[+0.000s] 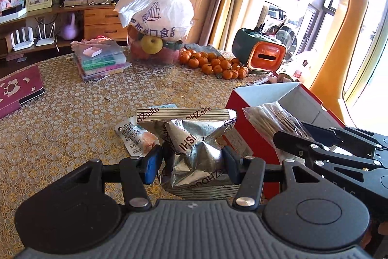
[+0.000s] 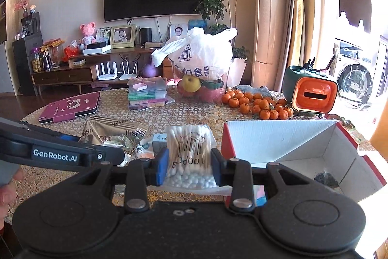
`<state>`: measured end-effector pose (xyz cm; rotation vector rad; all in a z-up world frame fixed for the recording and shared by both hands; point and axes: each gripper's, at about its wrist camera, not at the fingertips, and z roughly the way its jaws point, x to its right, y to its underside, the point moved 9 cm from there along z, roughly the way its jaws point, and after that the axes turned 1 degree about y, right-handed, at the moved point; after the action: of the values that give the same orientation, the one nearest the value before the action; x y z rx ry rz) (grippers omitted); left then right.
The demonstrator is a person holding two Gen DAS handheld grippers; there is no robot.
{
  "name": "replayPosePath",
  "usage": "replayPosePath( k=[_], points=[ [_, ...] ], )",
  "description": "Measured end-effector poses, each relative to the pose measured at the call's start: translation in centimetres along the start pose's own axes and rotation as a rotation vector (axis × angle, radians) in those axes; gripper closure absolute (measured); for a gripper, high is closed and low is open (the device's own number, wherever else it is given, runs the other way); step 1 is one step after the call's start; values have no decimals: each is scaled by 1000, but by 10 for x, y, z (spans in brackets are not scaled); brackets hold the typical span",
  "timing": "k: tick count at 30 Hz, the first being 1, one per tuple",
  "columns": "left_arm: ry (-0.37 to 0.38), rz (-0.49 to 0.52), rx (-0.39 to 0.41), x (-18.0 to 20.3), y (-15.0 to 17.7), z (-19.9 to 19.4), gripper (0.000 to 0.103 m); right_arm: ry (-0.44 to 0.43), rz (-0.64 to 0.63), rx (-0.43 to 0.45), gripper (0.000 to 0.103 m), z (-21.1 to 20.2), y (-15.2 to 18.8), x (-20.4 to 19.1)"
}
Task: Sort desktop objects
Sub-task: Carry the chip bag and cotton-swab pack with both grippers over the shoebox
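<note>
The left tool (image 1: 191, 162) pinches a crumpled silver foil packet (image 1: 194, 137) between its blue pads, just left of the open red box (image 2: 291, 145) on the patterned counter (image 1: 72, 113). The right tool (image 2: 189, 165) is pressed onto a clear bag of cotton swabs (image 2: 191, 152), held just beside the red box's left wall. A small white snack pouch (image 1: 139, 137) lies on the counter left of the foil packet, farther from the box.
</note>
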<state>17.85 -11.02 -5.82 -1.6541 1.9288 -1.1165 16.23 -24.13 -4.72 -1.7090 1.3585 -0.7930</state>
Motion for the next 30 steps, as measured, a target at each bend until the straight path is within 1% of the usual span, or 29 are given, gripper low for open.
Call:
replayPosePath(
  k=[3,7,11,15,20,30],
  points=[
    [15,15,7,13,-4,-2,50,15,5,8,68,-9,0,10],
    [53,18,4,29,-10,-1,50,33,23,11,68,-16,1,24],
    [65,45,4,45,-15,3,50,50,35,19,68,-23,0,39],
    [88,51,-5,60,-20,10,50,69,53,32,68,-28,-1,57],
    [105,69,-24,78,-22,21,50,105,57,36,68,-30,2,82],
    [129,138,-73,118,-22,54,50,188,79,-1,68,-21,17,140]
  ],
)
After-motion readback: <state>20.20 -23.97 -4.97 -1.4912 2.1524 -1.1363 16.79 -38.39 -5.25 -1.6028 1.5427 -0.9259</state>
